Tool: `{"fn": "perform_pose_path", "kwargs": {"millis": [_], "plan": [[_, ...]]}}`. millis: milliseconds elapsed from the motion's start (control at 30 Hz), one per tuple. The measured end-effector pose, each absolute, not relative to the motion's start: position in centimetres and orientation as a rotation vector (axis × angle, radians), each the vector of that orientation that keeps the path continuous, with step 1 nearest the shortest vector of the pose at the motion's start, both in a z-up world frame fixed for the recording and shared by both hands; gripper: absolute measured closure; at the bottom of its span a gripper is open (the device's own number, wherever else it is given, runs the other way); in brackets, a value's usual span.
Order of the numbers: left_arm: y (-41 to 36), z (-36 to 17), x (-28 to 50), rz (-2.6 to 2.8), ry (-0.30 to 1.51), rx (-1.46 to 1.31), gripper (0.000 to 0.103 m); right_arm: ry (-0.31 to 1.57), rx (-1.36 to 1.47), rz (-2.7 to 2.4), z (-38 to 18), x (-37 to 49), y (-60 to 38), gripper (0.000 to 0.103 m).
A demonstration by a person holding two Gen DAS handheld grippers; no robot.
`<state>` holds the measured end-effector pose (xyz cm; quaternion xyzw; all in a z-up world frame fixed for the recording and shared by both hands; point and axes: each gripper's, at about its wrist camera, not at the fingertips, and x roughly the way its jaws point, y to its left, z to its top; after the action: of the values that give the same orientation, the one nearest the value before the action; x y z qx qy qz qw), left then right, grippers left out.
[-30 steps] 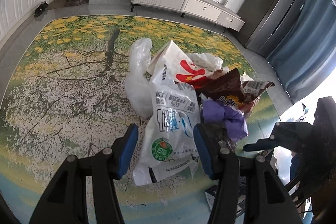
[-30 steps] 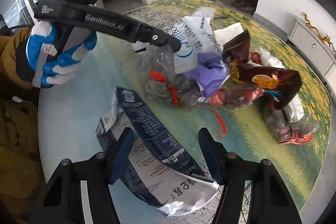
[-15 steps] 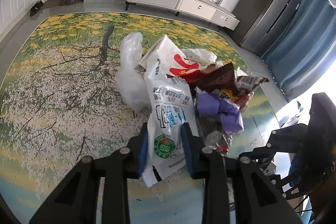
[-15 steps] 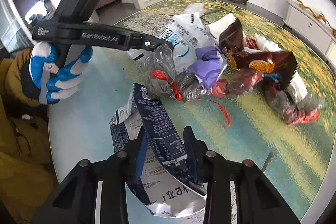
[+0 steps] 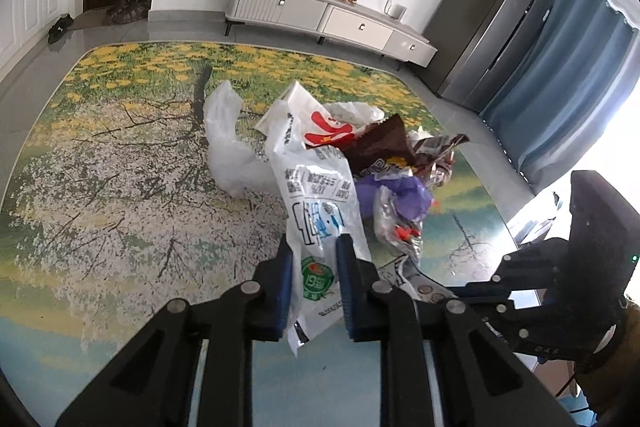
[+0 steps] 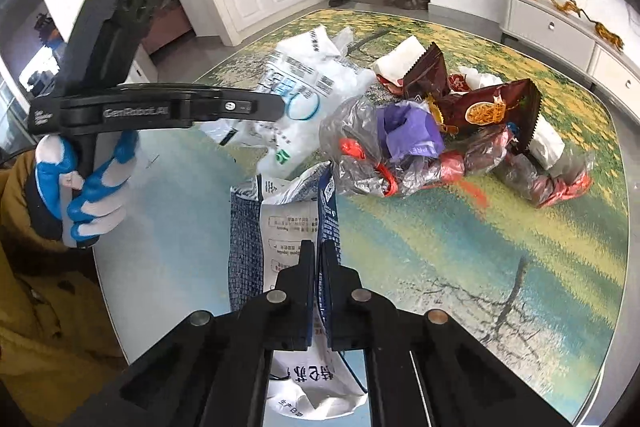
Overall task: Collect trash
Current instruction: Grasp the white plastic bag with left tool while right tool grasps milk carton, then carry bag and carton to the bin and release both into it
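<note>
Pick-up step in hand: the left gripper (image 5: 313,269) has just closed on the white printed plastic bag (image 5: 320,211), the right gripper (image 6: 316,265) on the blue-and-white paper sack (image 6: 280,223), both at the near table (image 6: 460,247) edge; next, lift each clear of the wrapper pile (image 6: 460,131)

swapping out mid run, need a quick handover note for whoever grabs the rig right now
Left hand-held gripper: its jaws have just been closing and now pinch the white printed plastic bag, which hangs from it above the table.
Right hand-held gripper: shut on the blue-and-white paper bag at the near table edge.
Still in the pile mid-table: purple wrapper, brown snack packets, clear crumpled plastic, red-tinted bags.
Done: two pieces gripped. Left: carry both off, then collect the rest. No bin shows in either view.
</note>
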<state>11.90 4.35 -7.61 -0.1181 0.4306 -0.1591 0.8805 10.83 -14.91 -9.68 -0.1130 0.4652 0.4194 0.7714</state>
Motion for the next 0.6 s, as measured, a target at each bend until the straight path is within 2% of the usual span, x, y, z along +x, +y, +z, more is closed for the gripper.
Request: {"fn": "perform_pose_path", "kwargs": {"millis": [333, 600], "plan": [[5.4, -5.7, 9.7, -0.324, 0.844, -0.246, 0.086, 0.961, -0.221, 0.912, -7.8, 8.2, -14.5, 0.099], [6.7, -2.2, 8.2, -0.281, 0.756, -0.223, 0.087, 0.875, -0.157, 0.908, -4.8, 6.4, -16.1, 0.099]]}}
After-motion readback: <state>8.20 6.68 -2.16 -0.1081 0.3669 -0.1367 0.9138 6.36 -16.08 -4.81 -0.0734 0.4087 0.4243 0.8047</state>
